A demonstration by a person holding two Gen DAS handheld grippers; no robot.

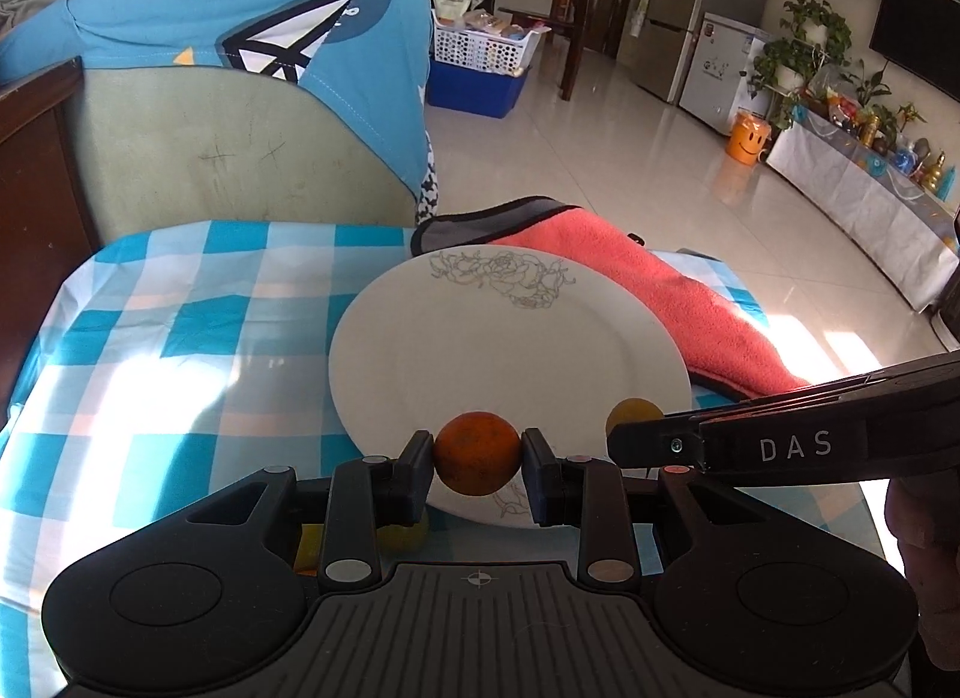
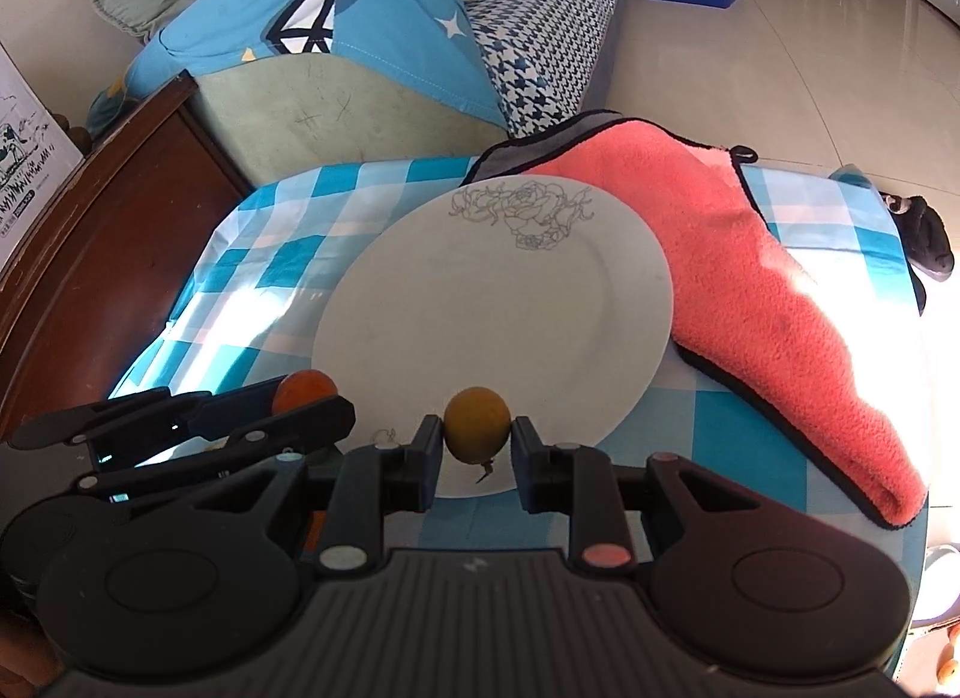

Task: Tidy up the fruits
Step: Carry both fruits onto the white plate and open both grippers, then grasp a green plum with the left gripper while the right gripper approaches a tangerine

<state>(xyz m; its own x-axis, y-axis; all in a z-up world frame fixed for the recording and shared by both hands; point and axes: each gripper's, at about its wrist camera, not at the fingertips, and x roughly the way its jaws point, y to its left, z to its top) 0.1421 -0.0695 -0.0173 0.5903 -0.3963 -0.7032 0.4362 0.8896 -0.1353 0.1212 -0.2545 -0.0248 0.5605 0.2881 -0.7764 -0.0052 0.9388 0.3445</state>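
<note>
My left gripper [image 1: 477, 455] is shut on an orange fruit [image 1: 477, 452], held over the near rim of a white plate [image 1: 480, 338] with a grey flower drawing. My right gripper [image 2: 477, 428] is shut on a smaller yellow-orange fruit [image 2: 477, 425] with a short stem, also above the plate's [image 2: 492, 302] near edge. The right gripper's arm and its yellow fruit [image 1: 633, 413] show at the right of the left wrist view. In the right wrist view the left gripper and its orange fruit [image 2: 303, 389] appear at lower left. More yellow fruit [image 1: 405, 536] lies on the cloth under my left gripper.
A blue-and-white checked cloth [image 1: 180, 338] covers the small table. A coral towel [image 1: 660, 302] lies at the plate's right, partly under its rim. Behind the table stand a sofa with a blue cushion [image 1: 240, 26] and a dark wooden frame [image 2: 90, 254].
</note>
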